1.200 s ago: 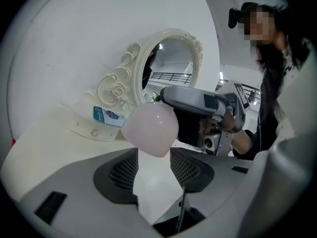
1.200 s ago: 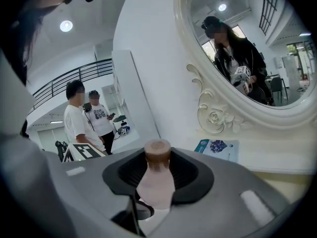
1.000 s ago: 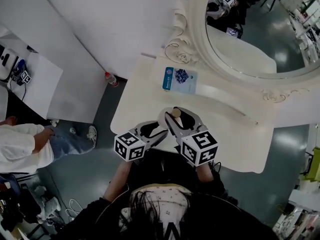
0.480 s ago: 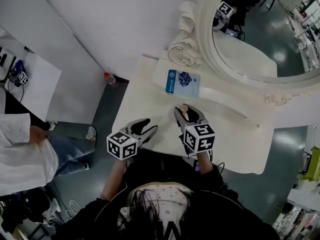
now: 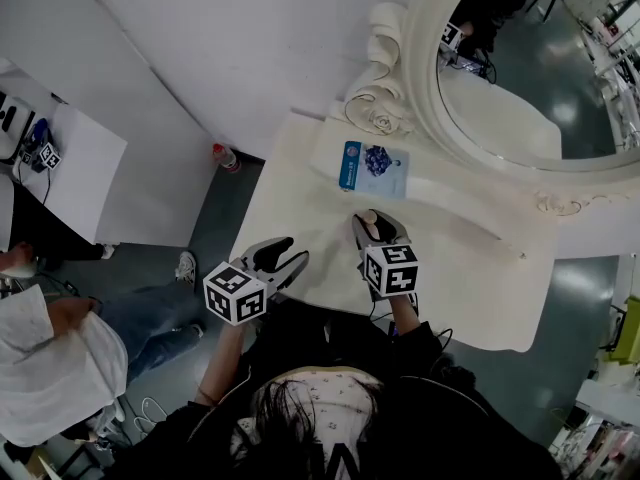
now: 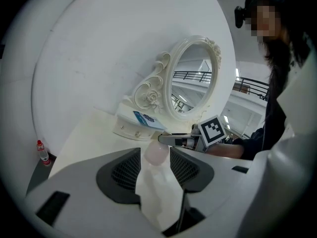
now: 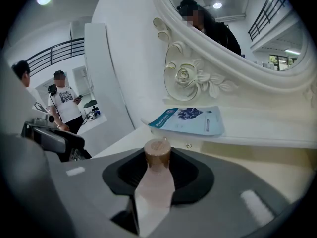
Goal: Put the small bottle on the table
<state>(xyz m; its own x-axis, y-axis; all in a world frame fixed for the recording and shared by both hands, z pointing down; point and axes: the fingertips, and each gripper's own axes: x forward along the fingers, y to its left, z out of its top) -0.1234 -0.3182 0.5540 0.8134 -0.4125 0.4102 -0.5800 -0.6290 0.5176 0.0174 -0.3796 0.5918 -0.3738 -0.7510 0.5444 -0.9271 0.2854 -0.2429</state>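
Cream dressing table (image 5: pixel 290 200) carries a blue packet (image 5: pixel 372 166) by its back edge. The right gripper (image 5: pixel 376 226) grasps the brown-capped small bottle (image 7: pixel 157 156) over the table's middle. Near the front-left edge, the left gripper (image 5: pixel 278 252) is clenched on a pale round-topped object (image 6: pixel 157 155).

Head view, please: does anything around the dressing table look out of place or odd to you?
A red-capped bottle sits on the floor beside the dressing table rather than on its top. Nothing looks spilled or damaged.
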